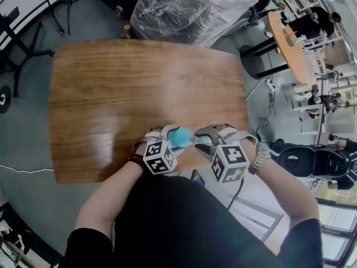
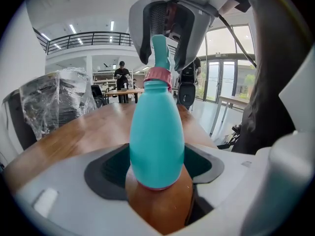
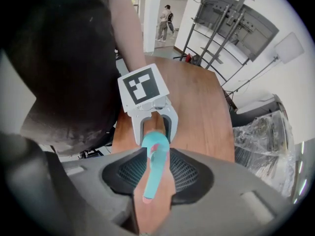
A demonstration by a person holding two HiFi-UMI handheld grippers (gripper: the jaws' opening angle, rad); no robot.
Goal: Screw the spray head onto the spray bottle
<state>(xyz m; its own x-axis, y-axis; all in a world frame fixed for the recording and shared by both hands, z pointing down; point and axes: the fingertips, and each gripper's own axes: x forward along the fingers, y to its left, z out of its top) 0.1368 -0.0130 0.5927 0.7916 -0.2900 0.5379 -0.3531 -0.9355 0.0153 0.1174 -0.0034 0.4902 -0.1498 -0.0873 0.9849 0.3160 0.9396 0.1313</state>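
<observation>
The teal spray bottle (image 1: 179, 137) is held level above the near edge of the wooden table (image 1: 139, 88). My left gripper (image 1: 167, 141) is shut on the bottle's wide base (image 2: 156, 136). A pink collar (image 2: 158, 75) rings the neck, and the teal spray head (image 2: 160, 50) sits on top of it. My right gripper (image 1: 203, 140) faces the left one with the spray head (image 3: 153, 173) between its jaws. A slim gap shows on each side of the head, so the pads do not press on it. In the right gripper view the bottle (image 3: 158, 137) is foreshortened behind the head.
A bundle wrapped in clear plastic (image 1: 189, 7) stands on the floor beyond the table's far edge. An orange round table (image 1: 290, 43) and desks stand at the right. People (image 2: 120, 75) stand far off in the hall. My torso is close behind both grippers.
</observation>
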